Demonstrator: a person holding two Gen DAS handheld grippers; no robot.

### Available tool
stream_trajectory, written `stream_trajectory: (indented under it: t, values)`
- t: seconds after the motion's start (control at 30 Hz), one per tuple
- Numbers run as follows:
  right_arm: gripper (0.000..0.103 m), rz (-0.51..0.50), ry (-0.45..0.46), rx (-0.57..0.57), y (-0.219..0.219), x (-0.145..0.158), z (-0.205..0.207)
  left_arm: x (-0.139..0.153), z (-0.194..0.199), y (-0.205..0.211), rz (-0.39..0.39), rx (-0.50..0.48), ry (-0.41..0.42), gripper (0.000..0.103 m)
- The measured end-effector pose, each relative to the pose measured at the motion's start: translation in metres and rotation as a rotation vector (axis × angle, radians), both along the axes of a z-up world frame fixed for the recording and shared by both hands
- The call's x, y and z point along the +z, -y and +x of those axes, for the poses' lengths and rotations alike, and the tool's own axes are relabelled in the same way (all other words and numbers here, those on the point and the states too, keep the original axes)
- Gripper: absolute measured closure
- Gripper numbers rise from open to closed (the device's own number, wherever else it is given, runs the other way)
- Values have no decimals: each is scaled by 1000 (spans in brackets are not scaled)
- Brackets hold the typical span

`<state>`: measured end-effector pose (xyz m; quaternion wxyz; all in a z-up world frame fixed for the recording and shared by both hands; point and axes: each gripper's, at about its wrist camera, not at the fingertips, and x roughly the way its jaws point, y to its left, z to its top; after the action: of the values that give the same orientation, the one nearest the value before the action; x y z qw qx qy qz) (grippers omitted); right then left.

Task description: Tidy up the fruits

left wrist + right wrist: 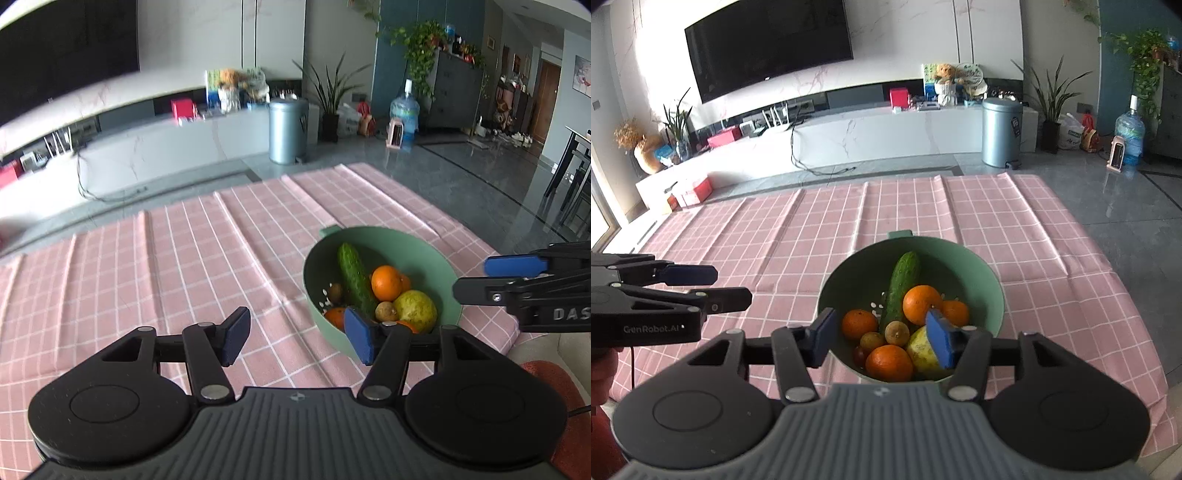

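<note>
A green colander bowl [436, 254] [982, 280] sits on the pink checked tablecloth [184, 251] [812, 229]. It holds a cucumber [354, 278] [903, 284], several oranges [386, 282] [919, 302], a yellow-green pear [415, 310] [923, 350] and small brown fruits [897, 332]. My left gripper [297, 338] is open and empty, above the cloth just left of the bowl; it also shows in the right wrist view [713, 286]. My right gripper [882, 341] is open and empty, above the bowl's near rim; it also shows in the left wrist view [476, 278].
The table's far edge meets a grey floor. Beyond stand a metal bin [1001, 133], a white TV console [849, 136], potted plants [1052, 107] and a water jug [1129, 134]. A red mat [554, 398] lies at the table's near right corner.
</note>
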<state>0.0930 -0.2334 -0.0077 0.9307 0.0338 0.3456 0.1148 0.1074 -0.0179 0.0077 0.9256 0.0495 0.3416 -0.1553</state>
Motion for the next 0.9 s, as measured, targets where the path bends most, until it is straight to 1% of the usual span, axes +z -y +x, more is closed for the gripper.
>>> stream_trajectory:
  t: [0.07,0.2,0.27,0.33,0.4,0.5,0.57,0.63,0.7,0.8,0.9]
  values:
    - [45,7,35,-22,2,9,-16,7,-12,2,17,8,44,26]
    - [42,22,95,-60,3,19,-47,16,-32,6,37,26,100,23]
    - [42,23,132,-80,2,21,-66,18,-41,9,45,41,129,15]
    - [41,21,162,-94,1,21,-80,18,-48,10,43,52,157,15]
    - [39,12,191,-105,-1,21,-92,17,-54,10,32,57,172,14]
    - [30,-5,238,-119,-8,18,-105,13,-62,7,17,47,188,14]
    - [23,-4,252,-118,-11,14,-110,9,-65,6,23,51,188,13]
    - [23,7,244,-122,-13,8,-110,5,-67,6,36,57,190,12]
    - [23,13,218,-131,-15,0,-107,-2,-64,7,52,69,179,10]
    - [23,-7,193,-144,-21,-11,-99,-14,-53,7,65,85,122,11]
    - [23,-40,185,-141,-26,-23,-94,-24,-46,3,53,102,82,11]
